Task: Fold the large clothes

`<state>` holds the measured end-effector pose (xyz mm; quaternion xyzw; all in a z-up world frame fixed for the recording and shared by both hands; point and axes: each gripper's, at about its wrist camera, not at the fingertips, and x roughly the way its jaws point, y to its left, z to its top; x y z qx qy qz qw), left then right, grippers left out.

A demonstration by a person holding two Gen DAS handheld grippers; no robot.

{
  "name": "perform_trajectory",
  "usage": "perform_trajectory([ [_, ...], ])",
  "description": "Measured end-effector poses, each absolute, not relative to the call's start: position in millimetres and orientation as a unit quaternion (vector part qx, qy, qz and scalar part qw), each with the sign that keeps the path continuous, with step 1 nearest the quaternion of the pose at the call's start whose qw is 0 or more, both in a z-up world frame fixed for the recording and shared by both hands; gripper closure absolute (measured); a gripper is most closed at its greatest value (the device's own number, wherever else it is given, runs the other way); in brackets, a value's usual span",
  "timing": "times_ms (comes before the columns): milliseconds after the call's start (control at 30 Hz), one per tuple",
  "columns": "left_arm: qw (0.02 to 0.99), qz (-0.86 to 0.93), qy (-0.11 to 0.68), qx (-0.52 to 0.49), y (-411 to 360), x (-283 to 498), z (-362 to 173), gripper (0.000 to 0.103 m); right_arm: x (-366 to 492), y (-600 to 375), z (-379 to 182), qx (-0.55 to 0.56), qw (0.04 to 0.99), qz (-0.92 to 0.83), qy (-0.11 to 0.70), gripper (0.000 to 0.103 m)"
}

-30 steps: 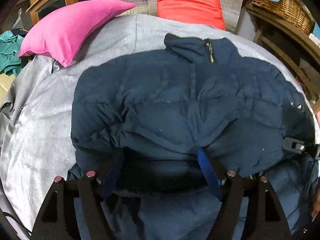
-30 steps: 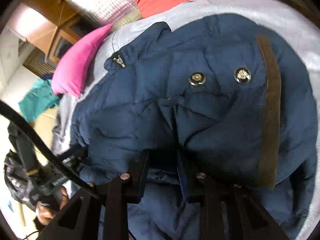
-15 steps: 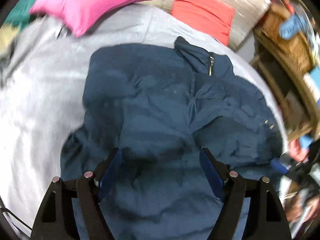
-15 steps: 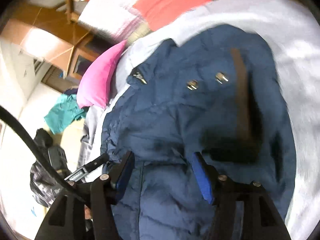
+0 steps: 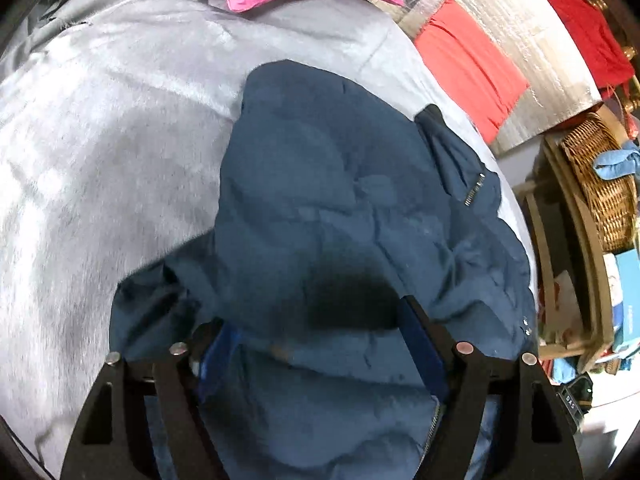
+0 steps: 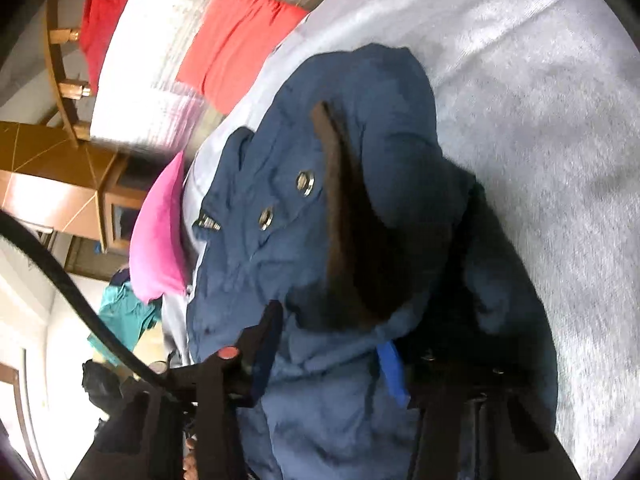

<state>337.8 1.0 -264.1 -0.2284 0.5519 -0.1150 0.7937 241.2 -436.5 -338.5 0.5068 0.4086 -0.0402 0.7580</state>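
Left gripper angled down, jaws wide, just been closing slightly. Right gripper rolled, jaws narrower, just been closing; fabric between both.

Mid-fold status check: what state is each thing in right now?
navy jacket: rumpled, lying on grey cover
left tool: wide, just been closing, jacket between fingers
right tool: just been closing, jacket pinched between fingers
snaps: unfastened

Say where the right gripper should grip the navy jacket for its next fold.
Probably the thick near hem of the jacket, approached from the open near side. There the padding bunches into a ridge between the right gripper jaws, while the far collar lies flat on the grey blanket and the snaps sit mid-panel.
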Motion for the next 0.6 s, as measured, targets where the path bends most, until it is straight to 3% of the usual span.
perform_trajectory([
  [33, 0.798, -0.108, 0.551, -0.219, -0.2, 338.2, -263.8, 0.038, 243.1, -436.6, -338.3, 0.503, 0.760, -0.046, 0.409, 0.073],
  [133, 0.810, -0.097, 0.546, -0.190, -5.1, 335.6, -260.8, 0.049, 246.7, -433.5, -331.2, 0.488, 0.775, -0.048, 0.399, 0.079],
  [400, 0.824, -0.089, 0.546, -0.125, -27.1, 333.2, -261.4, 0.047, 255.0, -430.3, -334.2, 0.436, 0.789, -0.068, 0.427, 0.081],
  [600, 0.833, -0.076, 0.539, -0.100, -28.7, 314.2, -247.9, 0.047, 248.7, -422.9, -320.4, 0.418, 0.781, -0.038, 0.462, 0.077],
])
